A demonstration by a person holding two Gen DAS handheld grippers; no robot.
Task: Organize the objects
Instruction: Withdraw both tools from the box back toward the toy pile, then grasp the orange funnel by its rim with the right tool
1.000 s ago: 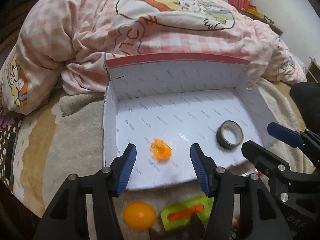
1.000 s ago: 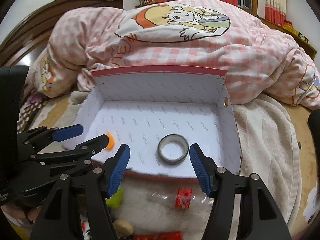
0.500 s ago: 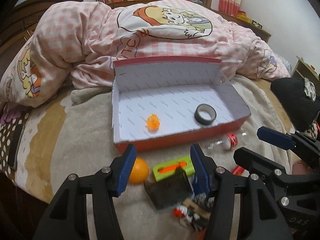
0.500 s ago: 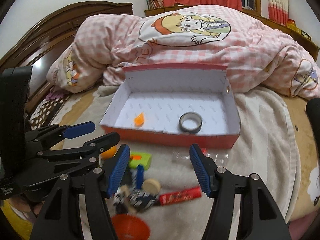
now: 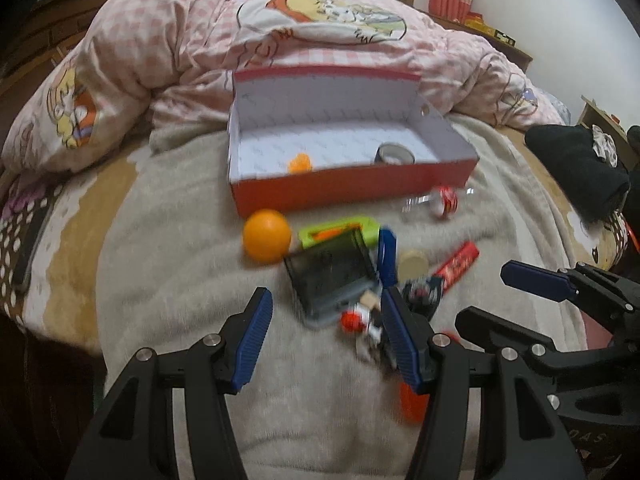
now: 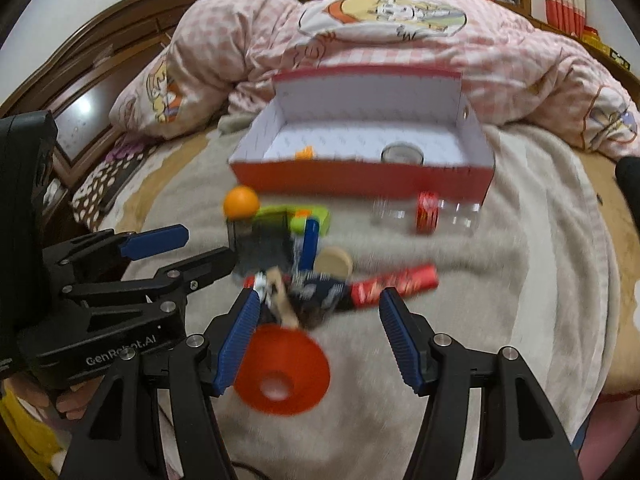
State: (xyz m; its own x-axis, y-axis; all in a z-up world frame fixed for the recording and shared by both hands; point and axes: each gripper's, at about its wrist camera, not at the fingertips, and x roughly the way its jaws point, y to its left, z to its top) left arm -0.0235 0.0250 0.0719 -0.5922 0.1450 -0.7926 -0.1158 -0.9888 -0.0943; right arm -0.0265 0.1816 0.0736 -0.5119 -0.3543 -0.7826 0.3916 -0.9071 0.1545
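Observation:
A red box with a white inside (image 5: 352,188) (image 6: 360,178) lies open on the bed, holding a tape roll (image 5: 394,154) (image 6: 402,155) and a small orange piece (image 5: 300,163) (image 6: 305,153). In front of it lies a blurred heap: an orange ball (image 5: 267,235) (image 6: 241,201), a green tool (image 5: 340,231) (image 6: 298,216), a dark case (image 5: 332,276) (image 6: 262,248), a red wrapper (image 5: 456,264) (image 6: 396,282), a clear bottle with a red label (image 5: 440,200) (image 6: 426,212) and an orange funnel (image 6: 282,370). My left gripper (image 5: 326,340) and right gripper (image 6: 316,338) both stand open above the heap, holding nothing.
A pink checked quilt (image 5: 280,40) (image 6: 380,28) is piled behind the box. A grey blanket (image 5: 180,272) covers the bed. A dark wooden headboard (image 6: 120,52) stands at the left, and dark clothing (image 5: 580,168) lies at the right. A hand (image 6: 72,404) holds the left gripper.
Both grippers have drawn back from over the box toward the near side of the bed. The heap of loose objects in front of the box has come into view. Neither jaw opening has changed.

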